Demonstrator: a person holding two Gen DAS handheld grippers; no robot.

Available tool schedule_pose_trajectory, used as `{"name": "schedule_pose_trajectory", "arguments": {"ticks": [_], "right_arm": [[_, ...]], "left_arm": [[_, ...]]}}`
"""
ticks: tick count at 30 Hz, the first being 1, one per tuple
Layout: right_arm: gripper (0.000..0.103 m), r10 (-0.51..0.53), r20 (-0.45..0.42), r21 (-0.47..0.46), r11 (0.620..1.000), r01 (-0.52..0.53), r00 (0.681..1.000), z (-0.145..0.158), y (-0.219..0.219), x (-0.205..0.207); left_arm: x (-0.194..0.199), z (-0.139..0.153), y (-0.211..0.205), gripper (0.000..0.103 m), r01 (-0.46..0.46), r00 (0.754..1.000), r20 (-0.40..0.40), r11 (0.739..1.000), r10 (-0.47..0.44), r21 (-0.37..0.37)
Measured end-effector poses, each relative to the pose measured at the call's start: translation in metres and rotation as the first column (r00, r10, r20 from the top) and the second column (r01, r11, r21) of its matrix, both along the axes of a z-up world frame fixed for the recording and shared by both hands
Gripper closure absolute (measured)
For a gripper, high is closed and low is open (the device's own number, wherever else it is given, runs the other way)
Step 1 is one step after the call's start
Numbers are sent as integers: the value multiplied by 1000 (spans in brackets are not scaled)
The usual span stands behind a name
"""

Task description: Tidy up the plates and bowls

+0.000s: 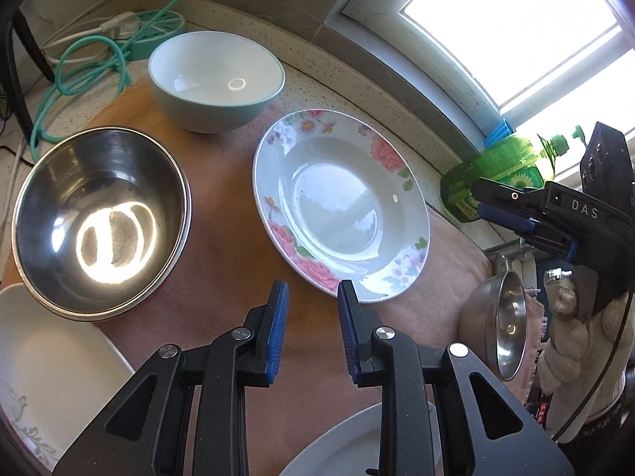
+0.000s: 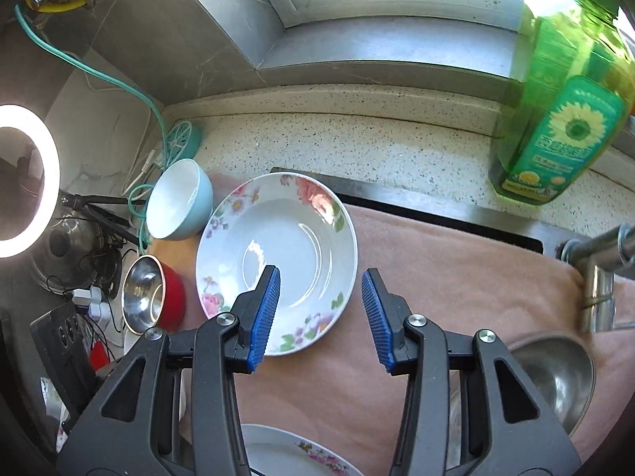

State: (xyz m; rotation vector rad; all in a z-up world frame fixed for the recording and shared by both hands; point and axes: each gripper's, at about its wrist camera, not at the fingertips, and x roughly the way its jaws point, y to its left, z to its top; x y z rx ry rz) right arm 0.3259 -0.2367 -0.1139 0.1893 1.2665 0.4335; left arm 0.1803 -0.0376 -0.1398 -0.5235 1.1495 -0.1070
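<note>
A deep floral plate (image 1: 341, 206) (image 2: 278, 254) lies on a pink towel (image 2: 436, 277). Behind it stands a teal bowl (image 1: 216, 79) (image 2: 178, 202). To its left sits a steel bowl (image 1: 99, 218) (image 2: 145, 293) with a red outside. My left gripper (image 1: 311, 297) hovers over the towel just in front of the floral plate, open and holding nothing. My right gripper (image 2: 319, 281) is open and empty too. It hangs above the plate's near right rim, its left finger (image 2: 266, 309) over the plate. In the left wrist view the right gripper (image 1: 478, 198) shows at the right, held by a gloved hand (image 1: 575, 333).
A small steel bowl (image 1: 504, 325) (image 2: 555, 377) lies tilted at the towel's right end. White plates sit at the near edge (image 1: 39, 357) (image 2: 285, 452). A green detergent bottle (image 2: 563, 119), a faucet (image 2: 595, 261), a teal power strip (image 1: 158, 27) with cords and a ring light (image 2: 24, 182) surround the mat.
</note>
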Motion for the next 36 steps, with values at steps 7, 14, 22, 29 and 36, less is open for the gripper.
{"name": "schedule_pose_trajectory", "arguments": {"ticks": [7, 14, 22, 29, 36], "right_arm": [[58, 30, -47, -29, 999, -32, 998, -32, 18, 51], [59, 62, -79, -42, 997, -65, 995, -55, 29, 78], [65, 101, -116, -24, 994, -105, 988, -73, 43, 85], [76, 123, -132, 9, 992, -123, 984, -78, 51, 87], [77, 134, -129, -8, 991, -136, 983, -74, 56, 86]], "left_arm": [[10, -8, 1, 79, -50, 999, -15, 999, 50, -11], [18, -19, 2, 79, -82, 996, -38, 996, 81, -26], [24, -23, -3, 79, -82, 996, -46, 997, 81, -15], [29, -23, -3, 79, -69, 997, -41, 998, 69, 6], [32, -26, -6, 80, -49, 998, -29, 998, 50, 51]]}}
